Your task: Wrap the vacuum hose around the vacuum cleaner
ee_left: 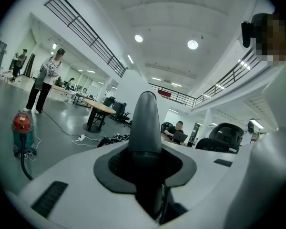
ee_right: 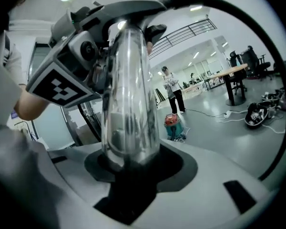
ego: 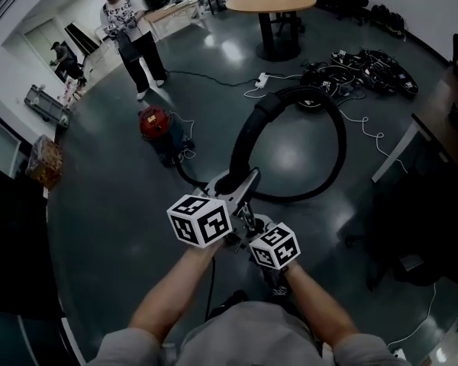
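Observation:
The vacuum cleaner (ego: 154,124), red-lidded on a teal body, stands on the floor ahead; it also shows small in the left gripper view (ee_left: 23,128) and the right gripper view (ee_right: 173,123). Its black hose (ego: 340,143) runs in one big loop from the cleaner round to my hands. My left gripper (ego: 235,193) (ee_left: 145,171) is shut on the hose's dark rigid handle piece (ee_left: 145,123). Just below it, my right gripper (ego: 249,221) (ee_right: 128,175) stands wide around the shiny metal tube (ee_right: 128,104). I cannot see its pads pressing on the tube.
A round wooden table (ego: 271,2) stands at the back. Cables and gear (ego: 366,67) and a power strip (ego: 261,78) lie on the floor beyond the loop. One person (ego: 130,36) stands behind the cleaner. A dark desk (ego: 443,113) is at the right.

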The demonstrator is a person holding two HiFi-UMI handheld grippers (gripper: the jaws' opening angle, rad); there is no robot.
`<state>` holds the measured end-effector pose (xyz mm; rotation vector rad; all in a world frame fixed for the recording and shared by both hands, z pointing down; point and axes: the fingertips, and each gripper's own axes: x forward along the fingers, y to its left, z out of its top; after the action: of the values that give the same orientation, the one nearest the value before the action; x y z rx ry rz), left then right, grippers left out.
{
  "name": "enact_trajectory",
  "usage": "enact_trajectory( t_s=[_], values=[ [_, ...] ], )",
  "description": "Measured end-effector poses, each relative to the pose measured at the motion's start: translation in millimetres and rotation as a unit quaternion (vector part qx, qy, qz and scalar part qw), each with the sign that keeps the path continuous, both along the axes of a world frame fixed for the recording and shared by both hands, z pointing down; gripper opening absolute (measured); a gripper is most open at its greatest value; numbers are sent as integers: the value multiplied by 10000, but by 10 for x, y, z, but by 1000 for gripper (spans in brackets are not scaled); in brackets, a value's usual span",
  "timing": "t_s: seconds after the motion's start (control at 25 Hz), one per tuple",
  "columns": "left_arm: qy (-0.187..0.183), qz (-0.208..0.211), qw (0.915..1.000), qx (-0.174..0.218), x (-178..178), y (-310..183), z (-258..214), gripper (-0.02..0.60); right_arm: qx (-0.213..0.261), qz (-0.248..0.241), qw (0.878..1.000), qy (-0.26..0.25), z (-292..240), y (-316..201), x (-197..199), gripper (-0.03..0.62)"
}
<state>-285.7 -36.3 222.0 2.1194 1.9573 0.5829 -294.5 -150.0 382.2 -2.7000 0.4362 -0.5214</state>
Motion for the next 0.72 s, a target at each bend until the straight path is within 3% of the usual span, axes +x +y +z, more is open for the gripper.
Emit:
enact_trajectory(
  t_s=[0.12,0.4,0.6,0.72],
  values=[
    [-101,-81,9999,7,-13,44,70,122,-653,-100,9978,-41,62,90,-77,68],
    [3,251,9997,7,-47,118,71,123,-1337,-344,9902,-209,143,319,-94,61],
    [-13,720,9974,-78,-79,160,110,123,-2088,-504,9749,-590,226,539,-185,61],
    [19,1049,9944,-113,-57,182,131,124,-2274,-570,9680,-891,273,619,-218,61]
  ],
)
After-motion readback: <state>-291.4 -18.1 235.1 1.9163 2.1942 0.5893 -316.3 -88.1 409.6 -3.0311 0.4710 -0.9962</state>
